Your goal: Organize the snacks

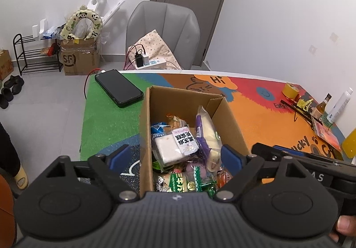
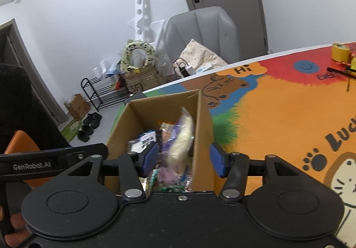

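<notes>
Basically everything keys off the cardboard box [image 1: 155, 141], which sits on the bright printed table mat [image 1: 267, 118] and is already well stocked with wrapped snacks. Beyond the box's far-left corner lies a black phone [image 1: 119, 88]; well off to the far right of the box stand a yellow tape roll [image 1: 290, 90] and some bottles.

Inside the box, a long purple-and-white snack pack [image 1: 208, 134] leans against the right wall, long axis running from the near edge up toward the far wall. In the right wrist view the same pack [image 2: 181, 136] is blurred, so it looks to be dropping or settling. Left of it lies a white cake packet [image 1: 171, 147]; nearest the box's near edge sits a green packet [image 1: 182, 183].

The left gripper [image 1: 175, 156] hangs over the box's near edge, jaws spread wide, one pad outside the left wall, the other over the snacks, gripping nothing. The right gripper [image 2: 184, 159] has its jaws about half apart, straddling the right wall, one pad inside and one outside; nothing is pinched.

No loose snacks show on the mat beside the box. Judgement: the long pack lies just ahead of the right gripper, so that hand is nearer for any nudge flat.
</notes>
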A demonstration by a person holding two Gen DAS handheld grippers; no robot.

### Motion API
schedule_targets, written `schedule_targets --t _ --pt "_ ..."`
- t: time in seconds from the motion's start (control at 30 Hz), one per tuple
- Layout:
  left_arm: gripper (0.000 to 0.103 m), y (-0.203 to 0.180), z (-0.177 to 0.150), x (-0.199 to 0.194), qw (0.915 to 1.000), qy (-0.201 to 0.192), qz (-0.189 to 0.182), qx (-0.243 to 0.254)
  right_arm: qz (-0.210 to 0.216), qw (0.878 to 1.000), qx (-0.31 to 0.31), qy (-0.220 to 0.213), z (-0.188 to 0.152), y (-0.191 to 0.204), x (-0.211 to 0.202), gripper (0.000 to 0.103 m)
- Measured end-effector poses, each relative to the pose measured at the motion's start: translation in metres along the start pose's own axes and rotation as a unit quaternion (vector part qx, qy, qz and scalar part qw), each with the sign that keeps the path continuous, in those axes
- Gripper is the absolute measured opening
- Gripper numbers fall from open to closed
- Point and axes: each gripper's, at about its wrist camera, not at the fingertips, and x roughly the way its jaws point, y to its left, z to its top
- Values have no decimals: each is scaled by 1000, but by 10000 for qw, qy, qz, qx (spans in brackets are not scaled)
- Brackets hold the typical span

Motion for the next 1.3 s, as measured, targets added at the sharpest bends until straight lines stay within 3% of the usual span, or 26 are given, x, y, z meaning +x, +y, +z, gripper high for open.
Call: schedule_targets --t 0.37,0.7,1.03,1.3 --pt "98 -16 -3 0 9998 84 -120 126 -274 9994 28 -192 -5 -24 -21 74" --pt "103 -36 -13 -11 9989 11 -231 403 -662 9970 45 -411 -11 -40 -43 102" --pt "103 -47 -32 -21 9977 27 -339 584 -757 9959 205 -460 -26 -52 -62 103" --pt "103 -48 -46 -38 9970 -191 -339 666 -1011 9935 136 -507 -39 -50 -77 103"
